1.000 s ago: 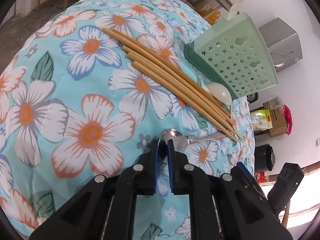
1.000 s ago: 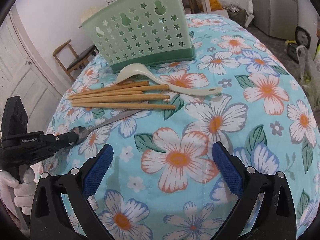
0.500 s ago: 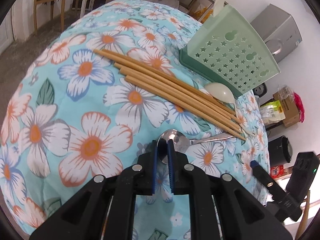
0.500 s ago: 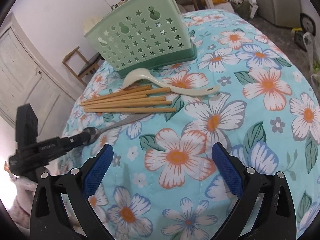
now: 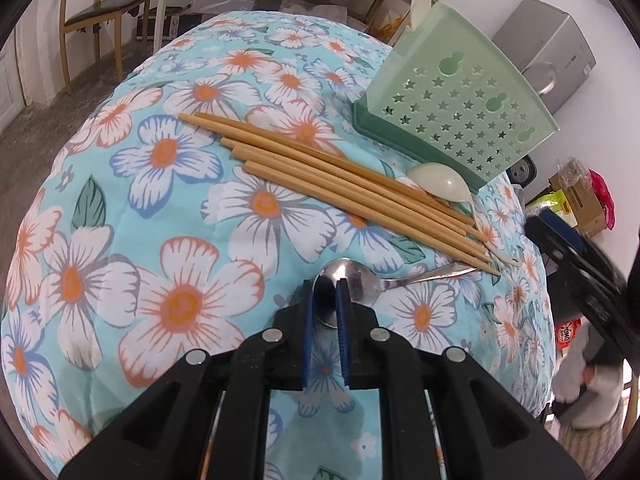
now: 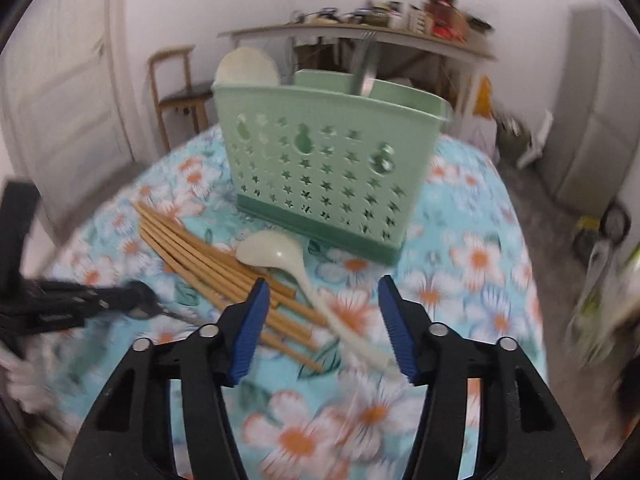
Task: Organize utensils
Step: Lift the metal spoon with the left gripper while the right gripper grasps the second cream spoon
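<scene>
My left gripper (image 5: 325,292) is shut on the bowl of a metal spoon (image 5: 362,284), whose handle points right over the floral cloth (image 5: 180,300). Several wooden chopsticks (image 5: 340,176) lie side by side beyond it. A cream plastic spoon (image 5: 440,182) rests by their tips, in front of the green star-holed utensil holder (image 5: 460,120). In the right wrist view, my right gripper (image 6: 323,282) hovers over the cream spoon (image 6: 272,252) and the chopsticks (image 6: 224,276). Its jaws are closing and their pads touch nothing. The holder (image 6: 328,160) has a cream spoon and a metal utensil in it.
A wooden chair (image 5: 100,4) stands on the floor past the table's far left edge. A cluttered bench (image 6: 360,36) runs along the back wall. A grey cabinet (image 5: 548,48) and a cardboard box (image 5: 580,204) sit beyond the table's right edge.
My right gripper has risen and rolled, now faces the holder, and its jaws have narrowed from wide open. My left gripper has rolled slightly and kept its hold on the metal spoon.
</scene>
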`<state>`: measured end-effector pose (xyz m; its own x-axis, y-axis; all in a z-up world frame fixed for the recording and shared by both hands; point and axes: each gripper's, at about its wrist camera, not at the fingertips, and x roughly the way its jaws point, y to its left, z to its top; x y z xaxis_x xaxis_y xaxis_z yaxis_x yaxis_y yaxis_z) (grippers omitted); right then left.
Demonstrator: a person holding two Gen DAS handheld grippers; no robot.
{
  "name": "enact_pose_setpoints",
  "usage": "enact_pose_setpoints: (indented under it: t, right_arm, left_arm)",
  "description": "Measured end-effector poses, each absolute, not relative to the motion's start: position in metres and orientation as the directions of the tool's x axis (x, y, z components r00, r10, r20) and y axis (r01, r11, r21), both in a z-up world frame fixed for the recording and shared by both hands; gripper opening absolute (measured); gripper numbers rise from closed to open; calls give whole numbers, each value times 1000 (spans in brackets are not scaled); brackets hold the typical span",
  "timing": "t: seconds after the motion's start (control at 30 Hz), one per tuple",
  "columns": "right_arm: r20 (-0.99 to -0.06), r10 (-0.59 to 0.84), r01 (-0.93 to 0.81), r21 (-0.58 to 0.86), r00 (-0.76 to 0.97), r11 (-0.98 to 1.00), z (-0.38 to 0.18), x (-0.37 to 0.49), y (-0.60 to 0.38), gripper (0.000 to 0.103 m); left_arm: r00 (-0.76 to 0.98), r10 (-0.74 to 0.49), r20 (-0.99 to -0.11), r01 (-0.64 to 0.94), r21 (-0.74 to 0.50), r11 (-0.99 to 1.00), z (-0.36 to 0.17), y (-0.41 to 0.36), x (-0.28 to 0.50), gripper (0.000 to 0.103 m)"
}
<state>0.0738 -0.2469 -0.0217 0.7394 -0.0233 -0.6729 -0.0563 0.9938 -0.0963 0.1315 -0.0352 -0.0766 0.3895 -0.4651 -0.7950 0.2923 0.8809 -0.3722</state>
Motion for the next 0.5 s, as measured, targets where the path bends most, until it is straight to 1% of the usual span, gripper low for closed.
enact_pose_setpoints:
  t: [0.03,0.17,0.37,0.47,0.5]
  right_arm:
    - [-676,-37,-82,-143,736,986,-25,79,-242,45]
    - [-688,-78,-178,-294,722,939,-40,96,-225,40]
    - [-695,-119,-273,-426,709,863,-58,112,-206,34]
    - [-690,-136,-288,-461,711,839,-62,116,-202,31]
    - [-685,-143,-284,-471,715,835,-62,117,-202,29]
  left_arm:
    - [392,-465,-794,297,-369,880,-77,-35,131,11]
    - [396,-468,-790,313,-363,878,-77,-37,131,11]
    - [403,-471,-784,331,-356,874,-77,-39,133,11]
    - [405,-476,-781,336,-357,872,-77,-39,135,11]
    - [405,-477,-780,337,-357,871,-77,-39,135,11]
